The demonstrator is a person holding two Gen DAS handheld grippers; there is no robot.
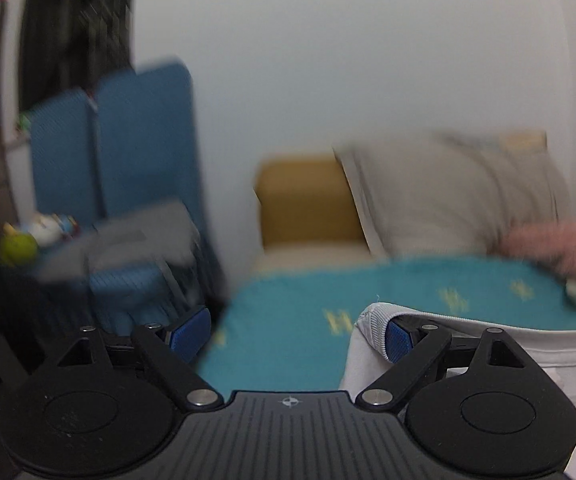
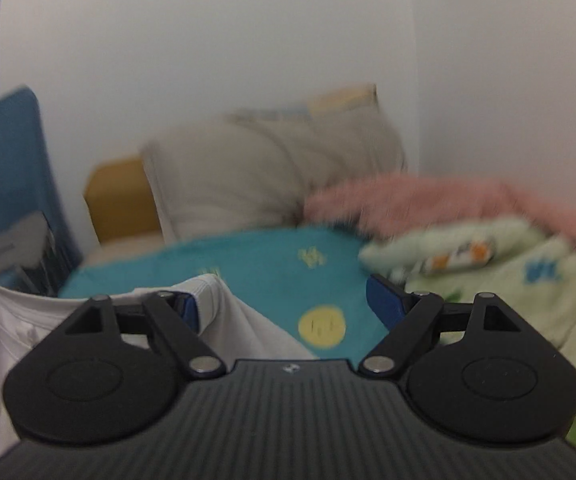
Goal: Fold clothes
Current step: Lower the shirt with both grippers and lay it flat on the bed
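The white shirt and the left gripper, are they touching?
Touching. In the left wrist view, the white shirt is draped over one blue finger pad of the left gripper, wrapping its tip while the jaws stand wide.

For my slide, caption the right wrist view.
Open right tongs with a white garment draped over one finger, above a teal bedspread.
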